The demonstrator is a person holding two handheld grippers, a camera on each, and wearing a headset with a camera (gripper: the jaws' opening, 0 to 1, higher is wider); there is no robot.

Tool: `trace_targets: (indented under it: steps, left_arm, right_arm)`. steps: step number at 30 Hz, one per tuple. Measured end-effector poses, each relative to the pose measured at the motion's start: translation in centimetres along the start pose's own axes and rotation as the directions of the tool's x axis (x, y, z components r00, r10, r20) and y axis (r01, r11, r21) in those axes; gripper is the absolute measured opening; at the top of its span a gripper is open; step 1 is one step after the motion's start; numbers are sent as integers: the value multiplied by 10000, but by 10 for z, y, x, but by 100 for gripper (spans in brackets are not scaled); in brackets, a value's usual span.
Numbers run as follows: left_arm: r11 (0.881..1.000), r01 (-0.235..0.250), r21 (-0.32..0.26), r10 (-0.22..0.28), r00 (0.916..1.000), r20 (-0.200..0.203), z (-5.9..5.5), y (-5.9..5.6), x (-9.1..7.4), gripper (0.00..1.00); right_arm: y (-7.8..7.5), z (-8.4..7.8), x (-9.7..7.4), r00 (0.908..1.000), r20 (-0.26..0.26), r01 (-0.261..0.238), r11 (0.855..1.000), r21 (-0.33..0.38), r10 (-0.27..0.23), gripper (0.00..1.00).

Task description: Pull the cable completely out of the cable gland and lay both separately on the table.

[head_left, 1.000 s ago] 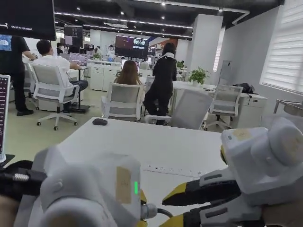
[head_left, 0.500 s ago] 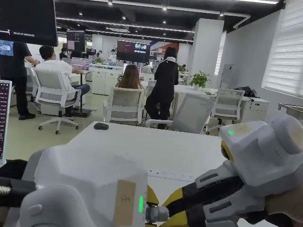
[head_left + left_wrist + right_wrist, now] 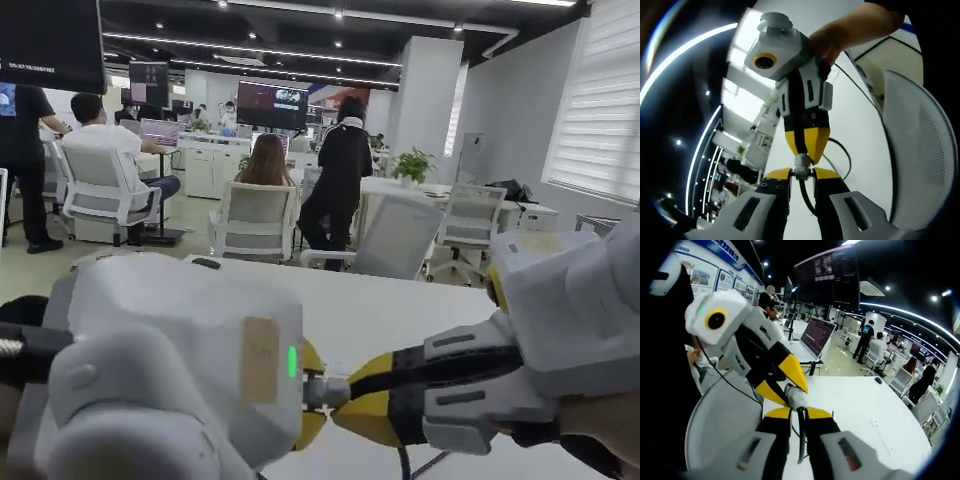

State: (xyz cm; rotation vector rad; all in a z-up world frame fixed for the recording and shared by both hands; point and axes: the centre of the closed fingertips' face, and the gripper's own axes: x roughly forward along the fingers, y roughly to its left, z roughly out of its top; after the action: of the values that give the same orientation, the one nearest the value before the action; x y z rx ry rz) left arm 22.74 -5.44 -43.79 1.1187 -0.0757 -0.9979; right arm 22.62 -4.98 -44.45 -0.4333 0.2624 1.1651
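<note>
Left gripper (image 3: 801, 174) and right gripper (image 3: 799, 413) meet tip to tip in the air above the near edge of the white table (image 3: 400, 312). Between them we see the grey cable gland (image 3: 324, 391), with the black cable (image 3: 801, 437) seated in it.

In the left gripper view, that gripper's yellow-tipped jaws are closed on the gland from either side. The right gripper comes down from the top of that view, held by a person's hand (image 3: 842, 35), and its jaws end just at the gland.

In the right gripper view, that gripper's jaws are drawn together on the cable just behind the gland. The cable runs back between them towards the gripper body. The left gripper's jaws converge on the gland from the upper left of that view.

In the head view, a slack length of cable hangs below the right jaws towards the near edge of the table. We see neither the gland nor the cable resting on the table. Office chairs and several people stand beyond the table's far edge.
</note>
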Motion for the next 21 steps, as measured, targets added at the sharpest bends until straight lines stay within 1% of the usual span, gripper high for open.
trace_targets:
  steps: [1, 2, 3, 4, 6, 8, 10, 13, 14, 15, 16, 17, 18, 19, 20, 21]
  left_arm:
    - [10000, -44, -62, 44, 10000, 17, 0, 2, 0, 18]
    - [9997, -170, -181, 170, 9999, -8, 0, 5, 0, 18]
    - [9991, -310, -306, 309, 9995, -36, -1, 8, -1, 18]
    - [9988, -298, -392, 300, 9995, 66, 2, 9, -2, 18]
    - [9986, -18, -535, 27, 9999, 162, 3, 7, -3, 18]
    - [9987, -19, -514, 32, 9997, 250, 5, 8, -5, 18]
    - [9993, 17, -386, -4, 9995, 329, 7, 11, -6, 18]
    - [9970, 238, -743, -201, 9986, 496, 11, 18, -10, 17]
    - [9938, 289, -1076, -225, 9979, 602, 12, 21, -11, 17]
    - [9930, 321, -1135, -247, 9975, 660, 12, 23, -12, 17]
    - [9925, 336, -1177, -254, 9972, 709, 13, 25, -13, 17]
    - [9935, 300, -1100, -220, 9971, 729, 14, 25, -13, 17]
    - [9966, 143, -815, -84, 9973, 729, 16, 27, -14, 17]
    - [9979, 55, -651, -8, 9974, 722, 17, 27, -14, 17]
    - [9984, 20, -571, 22, 9974, 720, 18, 27, -14, 17]
    - [9993, 36, -374, -12, 9980, 639, 19, 24, -13, 17]
  right_arm:
    - [0, 0, 0, 10000, -55, 48, 10000, -57, -48, 8]
    - [-2, 2, -1, 9995, -14, 301, 9993, -225, -302, 8]
    - [-2, 2, -2, 9993, 26, 376, 9991, -174, -375, 8]
    - [-3, 3, -3, 9992, 50, 408, 9991, -91, -407, 8]
    - [-1, 3, -5, 9993, -85, 360, 9990, -268, -362, 8]
    - [-1, 5, -7, 9990, -38, 447, 9979, -464, -449, 8]
    - [-1, 8, -8, 9989, -16, 469, 9976, -502, -471, 8]
    - [-4, 16, -11, 9990, 31, 447, 9973, -582, -446, 8]
    - [-5, 18, -12, 9990, 97, 439, 9972, -606, -434, 8]
    - [-5, 20, -13, 9990, 152, 423, 9973, -597, -414, 8]
    - [-5, 22, -15, 9994, 228, 282, 9983, -513, -270, 8]
    - [-5, 24, -17, 9992, 360, 156, 9993, -337, -144, 7]
    - [-4, 26, -18, 9988, 494, 57, 9999, -144, -50, 8]
    - [-2, 28, -19, 9978, 642, -154, 9997, 204, 141, 9]
    - [-1, 28, -19, 9974, 681, -257, 9990, 357, 232, 11]
    - [-2, 30, -21, 9946, 931, -511, 9965, 659, 448, 13]
